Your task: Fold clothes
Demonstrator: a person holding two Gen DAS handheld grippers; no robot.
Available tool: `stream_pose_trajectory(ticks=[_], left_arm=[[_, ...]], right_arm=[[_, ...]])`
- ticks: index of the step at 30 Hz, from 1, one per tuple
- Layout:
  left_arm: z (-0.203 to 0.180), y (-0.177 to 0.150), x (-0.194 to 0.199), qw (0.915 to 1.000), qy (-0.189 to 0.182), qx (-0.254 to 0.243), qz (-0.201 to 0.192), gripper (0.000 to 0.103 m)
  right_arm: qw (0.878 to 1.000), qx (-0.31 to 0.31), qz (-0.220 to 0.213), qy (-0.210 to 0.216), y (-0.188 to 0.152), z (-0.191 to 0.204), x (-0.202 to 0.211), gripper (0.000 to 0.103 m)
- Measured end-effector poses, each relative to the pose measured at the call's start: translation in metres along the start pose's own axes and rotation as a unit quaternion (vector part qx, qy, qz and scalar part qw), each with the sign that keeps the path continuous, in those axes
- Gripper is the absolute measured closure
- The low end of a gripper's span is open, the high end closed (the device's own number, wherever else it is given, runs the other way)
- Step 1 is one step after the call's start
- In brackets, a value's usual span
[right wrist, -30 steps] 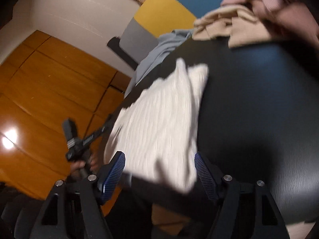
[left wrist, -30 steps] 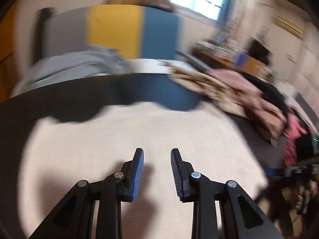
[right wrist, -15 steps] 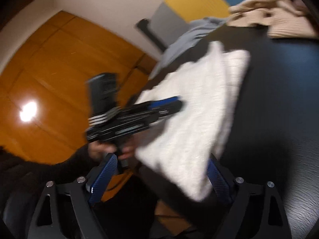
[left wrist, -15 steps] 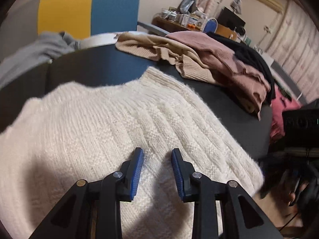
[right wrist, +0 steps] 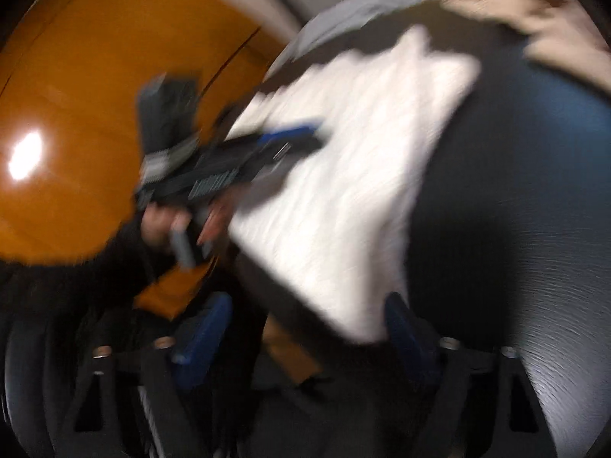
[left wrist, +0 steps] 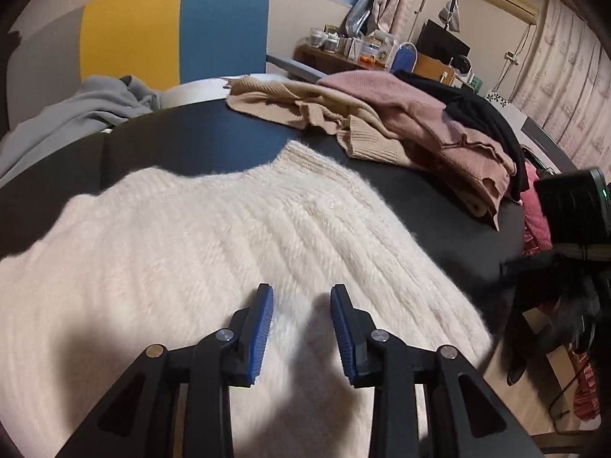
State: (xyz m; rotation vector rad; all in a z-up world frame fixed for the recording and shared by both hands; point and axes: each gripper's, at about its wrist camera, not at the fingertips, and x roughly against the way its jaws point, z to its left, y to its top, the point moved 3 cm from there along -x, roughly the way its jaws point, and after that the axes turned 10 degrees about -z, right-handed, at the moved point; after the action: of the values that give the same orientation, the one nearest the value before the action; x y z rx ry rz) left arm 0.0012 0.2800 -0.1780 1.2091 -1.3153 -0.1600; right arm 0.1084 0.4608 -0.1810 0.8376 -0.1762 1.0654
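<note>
A cream knitted sweater (left wrist: 214,252) lies folded flat on a dark round table (left wrist: 450,206). It also shows, blurred, in the right wrist view (right wrist: 355,175). My left gripper (left wrist: 301,305) hovers just above the sweater's near part, its jaws a little apart and empty. In the right wrist view the left gripper (right wrist: 294,137) reaches over the sweater's left edge. My right gripper (right wrist: 305,324) is wide open and empty at the table's near edge, by the sweater's near corner.
A pile of beige (left wrist: 324,114), pink (left wrist: 439,122) and black (left wrist: 481,114) clothes lies at the table's far right. A grey garment (left wrist: 76,114) hangs at the far left. A yellow and blue panel (left wrist: 172,30) stands behind. The floor (right wrist: 88,87) is orange wood.
My left gripper has come in low over the sweater and steadied there. The right wrist view has swung and blurred, its gripper staying wide open at the table's edge.
</note>
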Motion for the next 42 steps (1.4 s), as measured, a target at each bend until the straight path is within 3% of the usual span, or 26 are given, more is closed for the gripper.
stream_pose_trajectory(ticks=[5,7,10,14,17,21,28,34,38,39,40,41,42], left_arm=[[0.028,-0.021,0.053,0.9985,0.008,0.046,-0.028,0.071],[0.06,-0.036,0.087,0.9949,0.034,0.083,-0.044,0.071],[0.111,-0.059,0.141,0.9846,0.08,0.138,-0.071,0.071],[0.192,-0.099,0.219,0.9604,0.138,0.219,-0.103,0.067],[0.229,-0.122,0.238,0.958,0.118,0.246,-0.087,0.066],[0.254,-0.134,0.229,0.9614,0.048,0.263,-0.066,0.062],[0.266,-0.137,0.197,0.9565,-0.053,0.282,-0.055,0.061],[0.25,-0.126,0.196,0.9517,-0.11,0.278,-0.07,0.062],[0.232,-0.13,0.194,0.9567,-0.128,0.257,-0.046,0.066],[0.227,-0.133,0.188,0.9623,-0.115,0.245,-0.024,0.072],[0.225,-0.136,0.182,0.969,-0.088,0.231,-0.004,0.089],[0.223,-0.14,0.178,0.9738,-0.064,0.218,0.014,0.097],[0.223,-0.141,0.178,0.974,-0.058,0.218,0.016,0.097]], right_arm=[[0.991,-0.018,-0.116,-0.06,0.012,0.012,0.024,0.004],[0.985,-0.023,-0.153,-0.079,0.016,0.018,0.028,0.003],[0.986,-0.018,-0.145,-0.078,0.029,0.037,-0.009,0.003],[0.988,-0.004,-0.135,-0.079,0.052,0.054,-0.052,0.003],[0.985,0.023,-0.128,-0.111,0.071,0.058,-0.085,0.003],[0.98,0.039,-0.131,-0.143,0.086,0.05,-0.107,0.003],[0.976,0.109,-0.143,-0.123,0.081,0.038,-0.111,0.0],[0.977,0.104,-0.151,-0.107,0.083,0.028,-0.111,0.0],[0.975,0.112,-0.151,-0.116,0.081,0.03,-0.112,0.0],[0.975,0.113,-0.152,-0.116,0.08,0.03,-0.112,0.0],[0.975,0.113,-0.153,-0.115,0.08,0.03,-0.111,0.0],[0.975,0.114,-0.154,-0.115,0.08,0.03,-0.111,0.0],[0.975,0.114,-0.155,-0.114,0.079,0.03,-0.111,0.0]])
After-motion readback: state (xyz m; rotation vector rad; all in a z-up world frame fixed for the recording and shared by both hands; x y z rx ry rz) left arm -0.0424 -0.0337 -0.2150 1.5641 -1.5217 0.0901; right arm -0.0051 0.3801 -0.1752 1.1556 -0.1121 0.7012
